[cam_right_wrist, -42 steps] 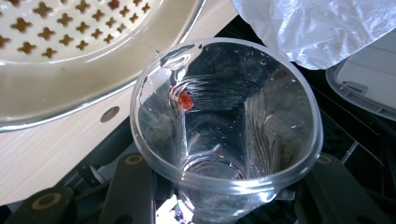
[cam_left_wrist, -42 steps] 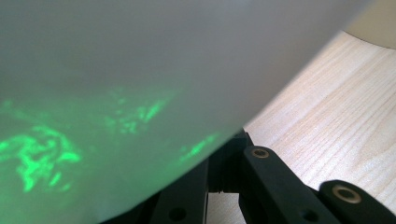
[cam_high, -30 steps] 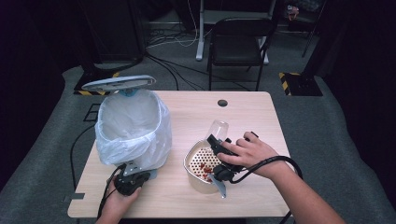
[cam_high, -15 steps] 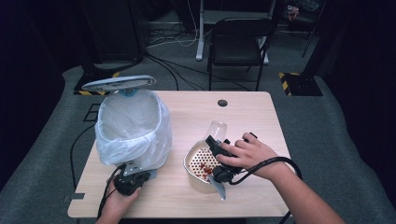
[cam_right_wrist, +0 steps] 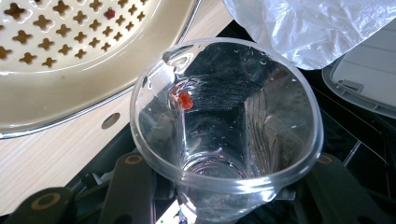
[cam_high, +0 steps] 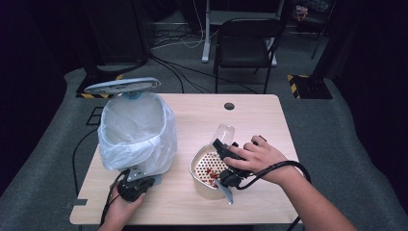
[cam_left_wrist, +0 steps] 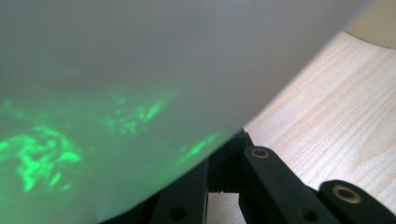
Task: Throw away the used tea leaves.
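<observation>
My right gripper (cam_high: 220,147) is shut on a clear plastic cup (cam_high: 223,133), held tilted over a cream strainer bowl (cam_high: 198,174) with red bits on its perforated insert. In the right gripper view the cup (cam_right_wrist: 224,135) sits between the black fingers (cam_right_wrist: 128,186), its mouth towards the camera and one red bit (cam_right_wrist: 185,100) stuck to its inner wall. My left gripper (cam_high: 138,184) rests on the table at the foot of the bin (cam_high: 137,132). In its own view the white bag (cam_left_wrist: 140,84) hides the tips of the left gripper (cam_left_wrist: 226,161), whose jaws lie close together.
The bin's grey lid (cam_high: 121,85) stands open above the white bag. The wooden table (cam_high: 250,115) has a round cable hole (cam_high: 229,106) at the back. A black chair (cam_high: 243,45) stands beyond the table. Cables trail from both grippers.
</observation>
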